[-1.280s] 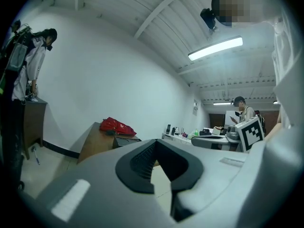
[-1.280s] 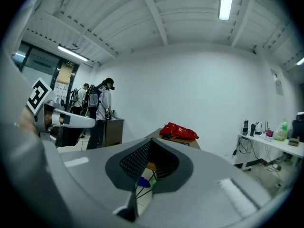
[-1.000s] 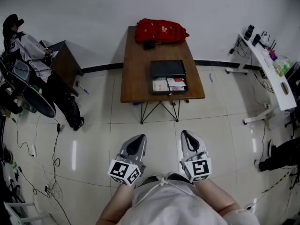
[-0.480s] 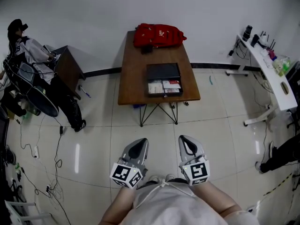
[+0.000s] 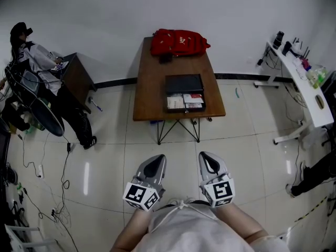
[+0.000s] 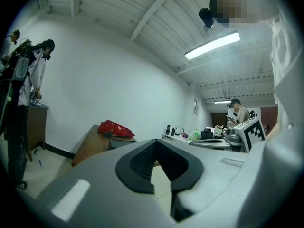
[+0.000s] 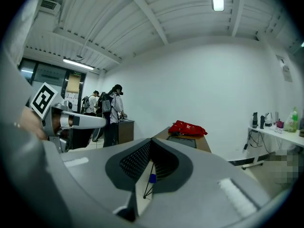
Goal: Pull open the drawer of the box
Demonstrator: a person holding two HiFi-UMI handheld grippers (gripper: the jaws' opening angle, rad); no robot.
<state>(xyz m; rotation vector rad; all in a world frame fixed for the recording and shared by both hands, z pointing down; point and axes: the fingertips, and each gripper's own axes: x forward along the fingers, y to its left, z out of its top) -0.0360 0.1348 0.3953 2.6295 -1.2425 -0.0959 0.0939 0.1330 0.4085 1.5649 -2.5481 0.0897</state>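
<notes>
**Judging the drawer pull finished**

Seeing the drawer (image 5: 185, 102) drawn out from the near side of the box (image 5: 184, 83), with flat papers or cards showing inside. Judging the pull as done, with nothing obvious left to do. Noting the tabletop (image 5: 152, 88) under the box and a red bag (image 5: 178, 42) beyond the box. Holding the left tool (image 5: 153, 164) and right tool (image 5: 209, 163) well short of the box, both with jaws closed together and gripping nothing. Comparing with a second ago: finding the box slightly higher in the head view, the drawer equally far out, and both tools posed much as before.
</notes>
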